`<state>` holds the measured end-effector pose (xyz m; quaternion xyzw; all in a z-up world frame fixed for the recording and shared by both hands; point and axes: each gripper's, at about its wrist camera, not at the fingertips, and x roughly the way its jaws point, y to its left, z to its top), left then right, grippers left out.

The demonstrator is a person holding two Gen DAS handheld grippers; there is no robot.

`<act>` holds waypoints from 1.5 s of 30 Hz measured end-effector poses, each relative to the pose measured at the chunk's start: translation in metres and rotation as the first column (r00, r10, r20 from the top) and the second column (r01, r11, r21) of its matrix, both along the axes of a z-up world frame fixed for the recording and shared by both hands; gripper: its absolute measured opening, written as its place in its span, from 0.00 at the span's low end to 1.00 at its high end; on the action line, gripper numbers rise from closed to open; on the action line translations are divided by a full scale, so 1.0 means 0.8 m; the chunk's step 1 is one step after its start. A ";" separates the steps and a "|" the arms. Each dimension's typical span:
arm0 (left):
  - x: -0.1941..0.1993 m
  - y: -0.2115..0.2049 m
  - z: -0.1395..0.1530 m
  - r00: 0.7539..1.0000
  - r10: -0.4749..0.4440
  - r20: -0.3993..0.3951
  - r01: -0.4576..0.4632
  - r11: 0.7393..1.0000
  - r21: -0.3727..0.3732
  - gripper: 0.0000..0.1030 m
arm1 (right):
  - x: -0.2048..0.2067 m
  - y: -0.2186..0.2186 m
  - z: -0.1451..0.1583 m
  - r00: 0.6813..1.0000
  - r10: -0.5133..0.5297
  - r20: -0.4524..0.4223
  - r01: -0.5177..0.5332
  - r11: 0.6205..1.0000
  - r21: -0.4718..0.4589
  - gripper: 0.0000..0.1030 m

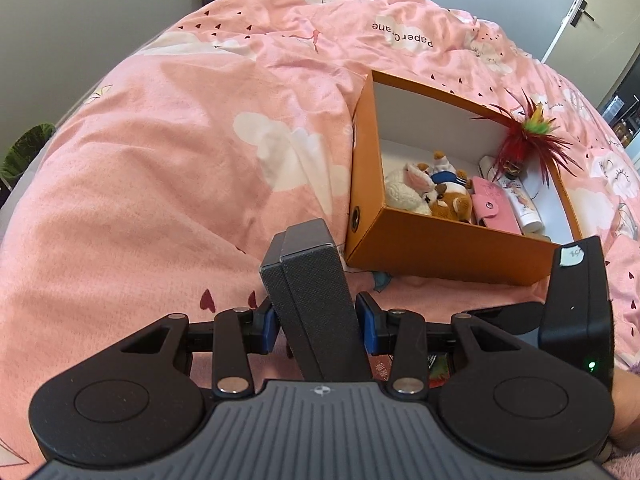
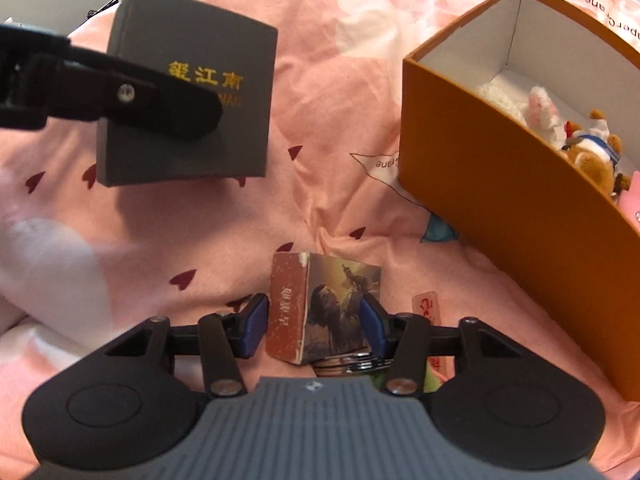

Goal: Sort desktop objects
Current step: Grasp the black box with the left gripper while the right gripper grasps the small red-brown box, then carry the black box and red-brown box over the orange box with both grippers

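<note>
**Two small boxes picked up, orange box waiting**

Both views look down on a bed covered by a pink quilt [image 1: 168,168] printed with clouds and small red hearts. An open orange box [image 1: 444,248] sits on the quilt and appears to be where things are being sorted. It already holds two plush toys [image 1: 428,194], a pink wallet [image 1: 490,208], a white tube [image 1: 524,204] and a red feather toy [image 1: 520,140] that leans on its far rim.

The left gripper [image 1: 320,326] is clamped on a dark grey box [image 1: 316,300]. Its blue pads press both sides of the box, which stands upright between them. In the right wrist view the same grey box [image 2: 188,92] hangs clear above the quilt, well to the left of the orange box [image 2: 516,216], gold lettering on its face.

The right gripper [image 2: 316,326] has its jaws partly closed around a small picture box [image 2: 324,308] with a red-brown side and a painted figure on its face. The right pad touches it. The left pad stands just beside it, and whether it presses cannot be told, so the grip is not certain. The picture box seems to rest on or just above a cluster of small items, a tin and keyring among them, too hidden to name surely.

The step in hand looks like pick-up: the grey box is lifted, the picture box is being taken. Next, each box likely needs carrying rightward over the orange box's near wall. It should then go down into the free space at the near left, clear of the plush toys.
</note>
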<state>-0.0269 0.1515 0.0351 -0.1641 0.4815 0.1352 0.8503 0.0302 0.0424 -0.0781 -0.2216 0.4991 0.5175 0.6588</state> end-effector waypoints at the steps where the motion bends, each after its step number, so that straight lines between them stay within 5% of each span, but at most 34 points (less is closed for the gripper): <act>1: 0.001 0.000 -0.001 1.000 0.000 -0.001 0.000 1.000 -0.003 0.44 | 0.001 -0.001 -0.001 1.000 -0.012 -0.007 0.012 1.000 0.008 0.42; 9: 0.005 -0.015 0.003 0.999 -0.029 0.013 0.029 0.999 0.019 0.44 | 0.025 -0.027 0.012 0.986 -0.168 -0.022 0.169 0.983 0.066 0.30; 18: 0.009 -0.031 0.013 0.997 -0.055 0.047 0.052 0.997 0.058 0.44 | 0.038 -0.039 0.013 0.973 -0.226 -0.048 0.230 0.968 0.103 0.24; 23: 0.017 -0.040 0.022 0.991 -0.092 0.093 0.081 0.990 0.115 0.44 | 0.062 -0.071 0.033 0.943 -0.304 -0.137 0.325 0.927 0.186 0.24; 45: 0.112 -0.066 0.072 0.929 -0.202 0.308 0.149 0.971 0.188 0.44 | 0.123 -0.166 0.184 0.830 -0.556 -0.041 0.500 0.709 0.498 0.24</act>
